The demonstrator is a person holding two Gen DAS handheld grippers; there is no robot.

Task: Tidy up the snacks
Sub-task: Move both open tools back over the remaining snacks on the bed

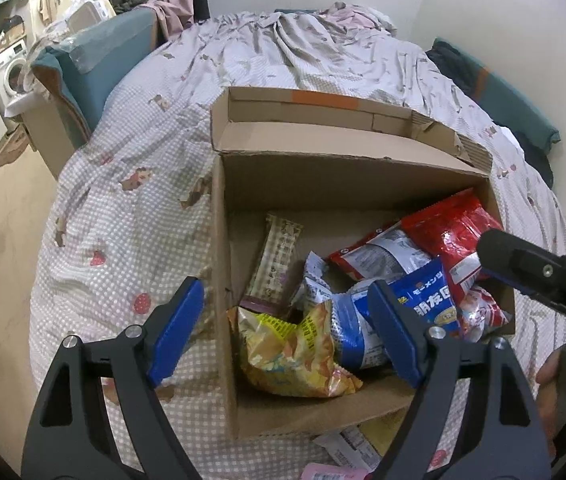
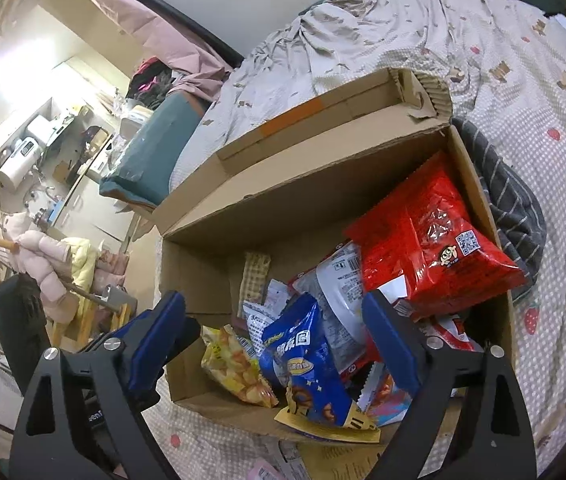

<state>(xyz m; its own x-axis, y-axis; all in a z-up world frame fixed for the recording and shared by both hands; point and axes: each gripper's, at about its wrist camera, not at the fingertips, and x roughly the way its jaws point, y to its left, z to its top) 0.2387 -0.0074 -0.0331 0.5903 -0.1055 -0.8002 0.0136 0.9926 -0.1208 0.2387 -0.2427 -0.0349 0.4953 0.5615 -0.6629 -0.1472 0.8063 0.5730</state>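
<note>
An open cardboard box (image 1: 323,184) (image 2: 283,200) sits on the bed and holds several snack bags. Inside are a yellow chip bag (image 1: 291,352) (image 2: 235,364), a blue bag (image 1: 363,320) (image 2: 307,364), a big red bag (image 1: 451,232) (image 2: 431,240), a red and grey bag (image 1: 379,252) and a beige checked bar pack (image 1: 277,256) (image 2: 255,276). My left gripper (image 1: 289,328) is open and empty above the box's near left corner. My right gripper (image 2: 275,344) is open and empty above the near edge of the box; it also shows in the left wrist view (image 1: 535,268).
The box lies on a checked bedspread (image 1: 123,208) with a crumpled quilt (image 1: 303,48) behind. More snack packets (image 1: 355,448) lie on the bed in front of the box. A grey striped cloth (image 2: 511,208) lies to the right of the box. A teal cushion (image 1: 99,64) stands at the left.
</note>
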